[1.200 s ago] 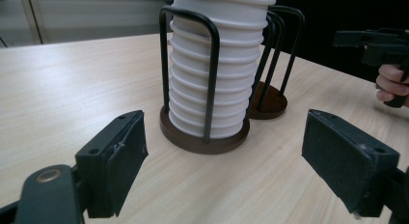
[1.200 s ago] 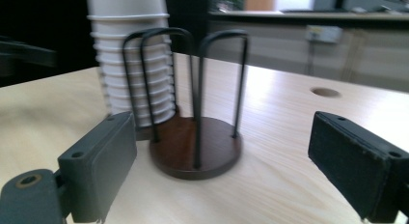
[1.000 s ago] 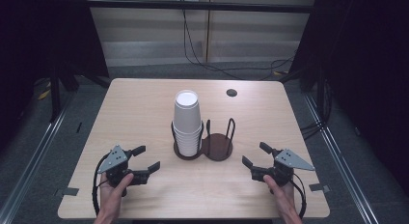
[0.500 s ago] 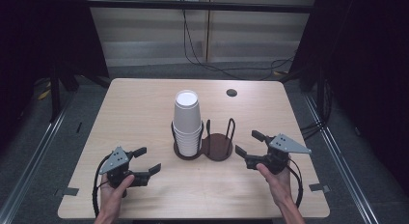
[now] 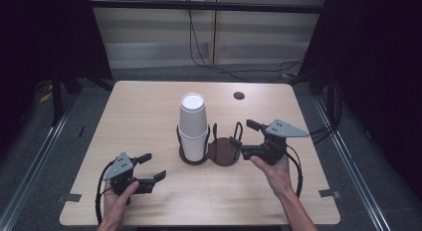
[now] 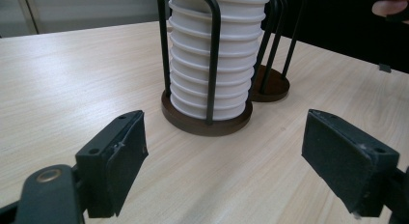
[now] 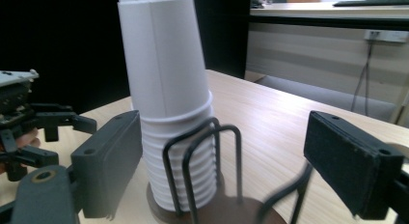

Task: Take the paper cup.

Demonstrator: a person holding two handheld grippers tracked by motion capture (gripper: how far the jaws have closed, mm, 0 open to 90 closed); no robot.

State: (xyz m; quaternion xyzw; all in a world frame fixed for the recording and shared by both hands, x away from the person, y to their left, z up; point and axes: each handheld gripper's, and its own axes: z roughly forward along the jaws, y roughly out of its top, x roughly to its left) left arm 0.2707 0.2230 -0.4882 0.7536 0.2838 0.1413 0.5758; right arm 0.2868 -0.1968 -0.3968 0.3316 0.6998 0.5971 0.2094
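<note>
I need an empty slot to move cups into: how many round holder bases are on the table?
2: the left base holds the cup stack; the right base beside it stands empty, near the right gripper.

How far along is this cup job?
Nothing looks done yet: all the white cups sit stacked in one ring of the dark holder, and the ring beside it is bare. In hand: the right hand-held gripper is by the bare ring, its jaws just opened wider, nothing gripped between them. The left hand-held gripper is open, apart. Any moving of cups is left.
</note>
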